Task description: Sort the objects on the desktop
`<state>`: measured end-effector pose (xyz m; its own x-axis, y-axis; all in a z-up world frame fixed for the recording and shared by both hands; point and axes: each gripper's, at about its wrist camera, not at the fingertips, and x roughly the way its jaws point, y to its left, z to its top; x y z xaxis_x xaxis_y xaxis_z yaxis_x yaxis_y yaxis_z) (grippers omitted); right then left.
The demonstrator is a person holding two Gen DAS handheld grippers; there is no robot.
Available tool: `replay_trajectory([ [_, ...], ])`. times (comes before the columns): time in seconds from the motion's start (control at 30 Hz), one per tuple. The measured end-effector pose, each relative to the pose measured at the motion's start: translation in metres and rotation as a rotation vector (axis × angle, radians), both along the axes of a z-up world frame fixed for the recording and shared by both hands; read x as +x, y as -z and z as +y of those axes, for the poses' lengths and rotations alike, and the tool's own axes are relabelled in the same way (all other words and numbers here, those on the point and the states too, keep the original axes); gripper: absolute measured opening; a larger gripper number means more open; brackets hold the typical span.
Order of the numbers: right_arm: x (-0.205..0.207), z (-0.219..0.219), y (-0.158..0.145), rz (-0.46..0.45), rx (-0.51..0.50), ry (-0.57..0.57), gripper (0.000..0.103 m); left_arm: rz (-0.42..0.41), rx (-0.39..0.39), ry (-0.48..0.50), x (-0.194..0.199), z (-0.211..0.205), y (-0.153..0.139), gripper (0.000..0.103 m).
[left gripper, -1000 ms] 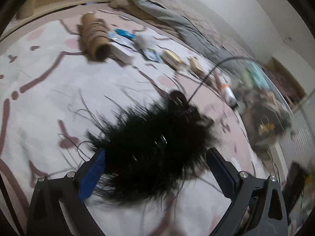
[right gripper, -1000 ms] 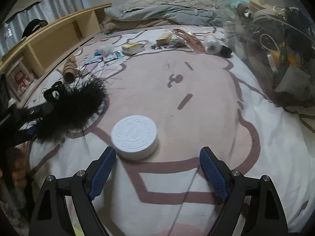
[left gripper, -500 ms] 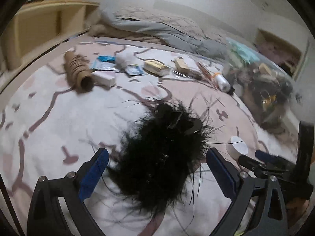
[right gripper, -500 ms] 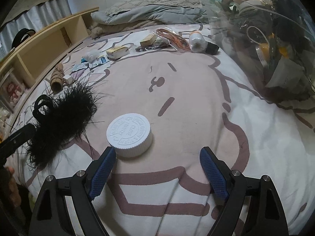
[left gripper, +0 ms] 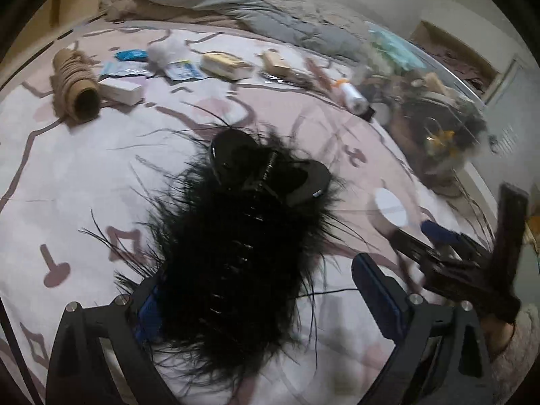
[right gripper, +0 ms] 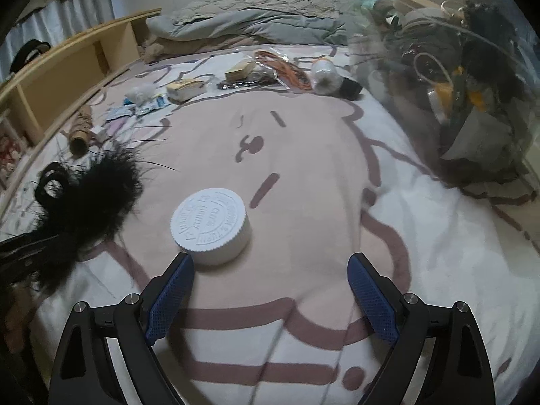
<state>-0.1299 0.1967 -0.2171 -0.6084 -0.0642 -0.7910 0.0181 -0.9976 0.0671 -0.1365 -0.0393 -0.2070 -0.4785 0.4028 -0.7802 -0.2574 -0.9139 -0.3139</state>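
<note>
A black feathered hair claw clip [left gripper: 243, 243] lies between the fingers of my left gripper [left gripper: 266, 290], whose jaws stand wide apart around it. It also shows at the left of the right wrist view [right gripper: 84, 202]. A white ribbed screw lid [right gripper: 211, 224] sits on the pink and white bedspread just ahead of my right gripper [right gripper: 270, 290], near its left finger [right gripper: 170, 293]. The right gripper is open and empty. The lid also shows in the left wrist view [left gripper: 391, 206].
A clear plastic bin [right gripper: 449, 77] full of mixed items stands at the right. Small items lie along the far side: a twine spool [left gripper: 74, 84], packets, small boxes [left gripper: 226, 64], a white roll [right gripper: 325, 71], orange cord. A wooden shelf [right gripper: 67, 67] runs along the left; bedding is at the back.
The left gripper has swung round to face across the bed, with the feather clip still between its fingers. The right gripper has moved closer to the white lid.
</note>
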Motion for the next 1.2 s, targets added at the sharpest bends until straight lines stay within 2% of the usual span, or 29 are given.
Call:
replay_trajectory([
  [0.17, -0.001, 0.009, -0.001, -0.001, -0.035, 0.024, 0.092, 0.002, 0.051, 0.042, 0.012, 0.007, -0.003, 0.098],
  [0.23, -0.001, 0.010, -0.001, -0.003, -0.039, 0.024, 0.092, 0.023, 0.038, 0.026, 0.013, 0.008, -0.006, 0.098],
  [0.33, 0.000, 0.003, 0.003, -0.012, 0.008, 0.010, 0.093, 0.060, -0.037, -0.036, 0.012, 0.008, -0.006, 0.098],
  [0.4, 0.000, -0.003, 0.005, -0.016, 0.034, -0.007, 0.103, 0.084, -0.090, -0.070, 0.011, 0.008, -0.006, 0.098],
  [0.47, 0.001, -0.008, 0.007, -0.012, 0.064, -0.008, 0.103, 0.111, -0.136, -0.088, 0.011, 0.008, -0.006, 0.098],
  [0.6, 0.001, -0.007, 0.008, -0.005, 0.065, -0.001, 0.103, 0.185, -0.213, -0.069, 0.014, 0.015, -0.008, 0.098],
  [0.73, 0.002, -0.011, 0.010, 0.010, 0.079, 0.014, 0.103, 0.290, -0.334, -0.011, 0.016, 0.032, -0.009, 0.098],
  [0.8, 0.001, -0.011, 0.011, 0.008, 0.083, 0.014, 0.103, 0.312, -0.395, -0.001, 0.015, 0.038, -0.006, 0.098],
  [0.87, 0.000, -0.010, 0.011, 0.003, 0.075, 0.017, 0.103, 0.313, -0.425, -0.020, 0.012, 0.037, -0.003, 0.098],
  [0.97, -0.002, -0.009, 0.011, -0.006, 0.068, 0.023, 0.103, 0.306, -0.404, -0.093, 0.005, 0.023, -0.007, 0.100],
  [1.1, -0.002, -0.010, 0.011, -0.008, 0.069, 0.026, 0.103, 0.265, -0.309, -0.188, -0.005, -0.003, -0.013, 0.100],
  [1.2, -0.003, -0.010, 0.012, 0.000, 0.078, 0.003, 0.103, 0.228, -0.248, -0.199, -0.007, -0.008, -0.012, 0.099],
])
